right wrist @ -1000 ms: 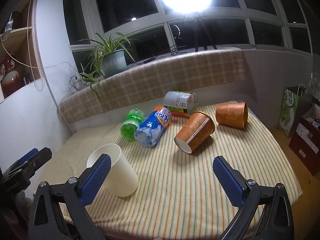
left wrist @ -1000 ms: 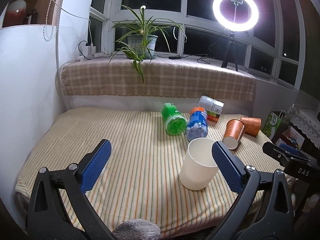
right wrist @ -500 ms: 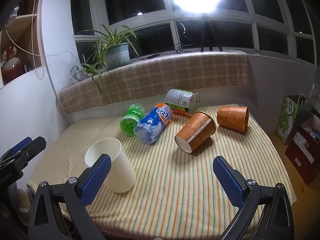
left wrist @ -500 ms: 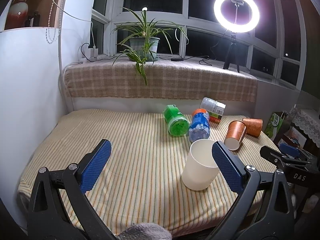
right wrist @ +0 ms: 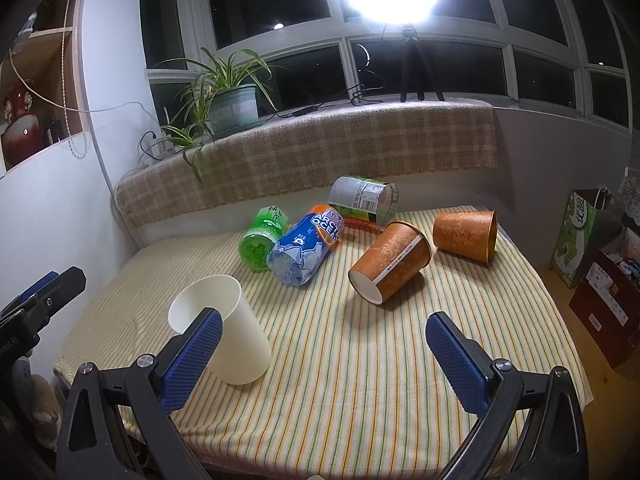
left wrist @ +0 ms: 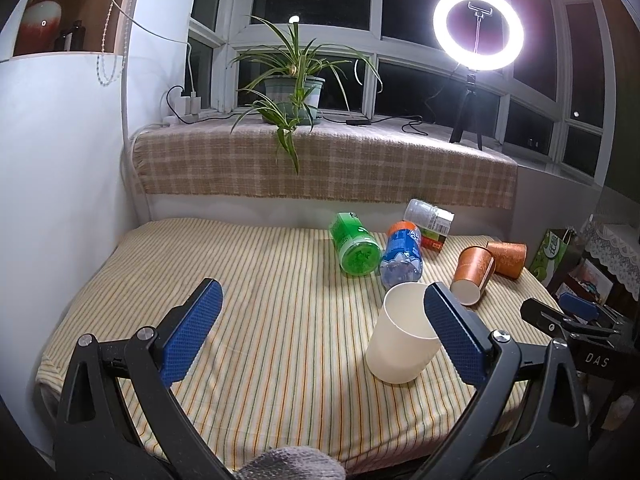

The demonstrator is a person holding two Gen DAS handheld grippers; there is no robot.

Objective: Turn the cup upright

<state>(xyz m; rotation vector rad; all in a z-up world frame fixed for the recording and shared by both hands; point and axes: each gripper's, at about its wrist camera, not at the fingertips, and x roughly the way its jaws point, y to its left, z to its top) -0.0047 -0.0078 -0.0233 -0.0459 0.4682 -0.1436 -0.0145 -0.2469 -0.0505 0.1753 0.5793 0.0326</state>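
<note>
- Left gripper [left wrist: 320, 330]: jaws spread wide, empty, held above the near edge of the striped tablecloth [left wrist: 260, 280].
- Right gripper [right wrist: 322, 354]: jaws likewise parted, holding nothing.
- White cup [left wrist: 402, 340]: upright on the cloth, mouth up, just beyond the left gripper's right finger.
- Two orange paper cups [right wrist: 390, 266], [right wrist: 466, 236]: on their sides, further back.
- Blue bottle [right wrist: 306, 250], green bottle [right wrist: 262, 238], labelled bottle [right wrist: 362, 198]: lying clustered behind the cup.

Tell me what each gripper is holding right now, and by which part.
Nothing is held. The left gripper and right gripper are both open and empty; the white cup stands upright on the striped cloth, ungripped.
</note>
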